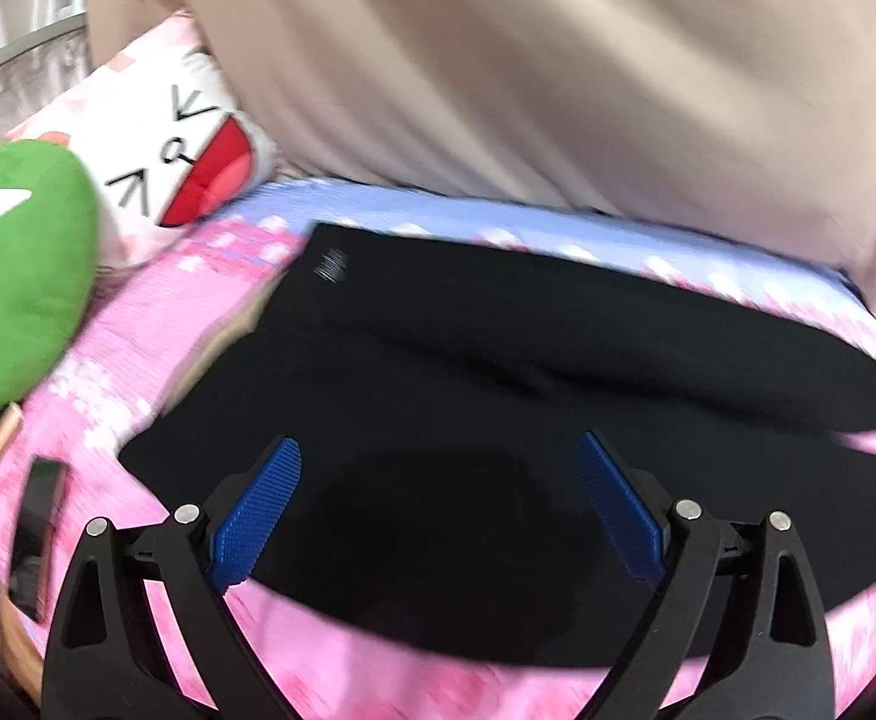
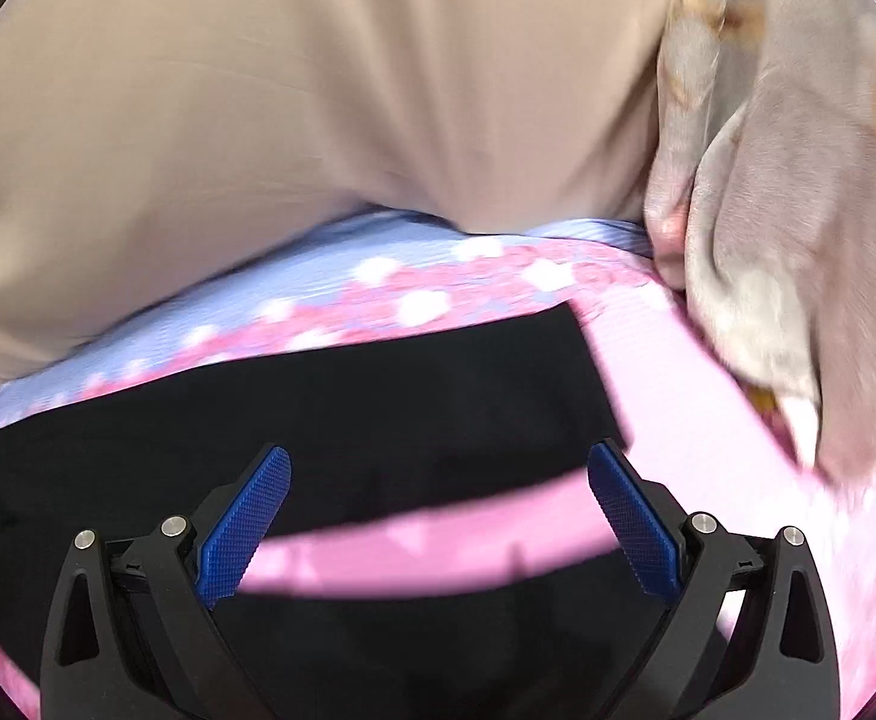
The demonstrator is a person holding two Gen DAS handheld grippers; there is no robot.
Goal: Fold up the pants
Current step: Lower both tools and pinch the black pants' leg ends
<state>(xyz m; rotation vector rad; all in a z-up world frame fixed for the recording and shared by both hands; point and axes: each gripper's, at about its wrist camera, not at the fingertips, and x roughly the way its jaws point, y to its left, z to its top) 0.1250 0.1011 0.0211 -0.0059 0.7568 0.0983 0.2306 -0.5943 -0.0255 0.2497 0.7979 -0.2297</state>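
- my left gripper (image 1: 441, 450) hangs over the black pants (image 1: 498, 360), blue pads spread wide with nothing between them; i read that as released and ready to pinch the near edge.
- my right gripper (image 2: 438, 462) is just as wide apart and empty, above the other end of the pants (image 2: 318, 408), where a strip of pink shows between two dark parts, probably the gap between the legs.
- the pants lie flat across the pink and blue floral bedspread (image 1: 210, 312), spread out so i can fold them cleanly.
- a beige curtain (image 1: 528, 90) hangs behind the bed; a white cat-face cushion (image 1: 192, 162) and a green plush (image 1: 24, 264) sit off to the left, well clear of the fabric.
- both views are blurred, so the hem edges are hard to read. i'd judge folding has hardly begun.
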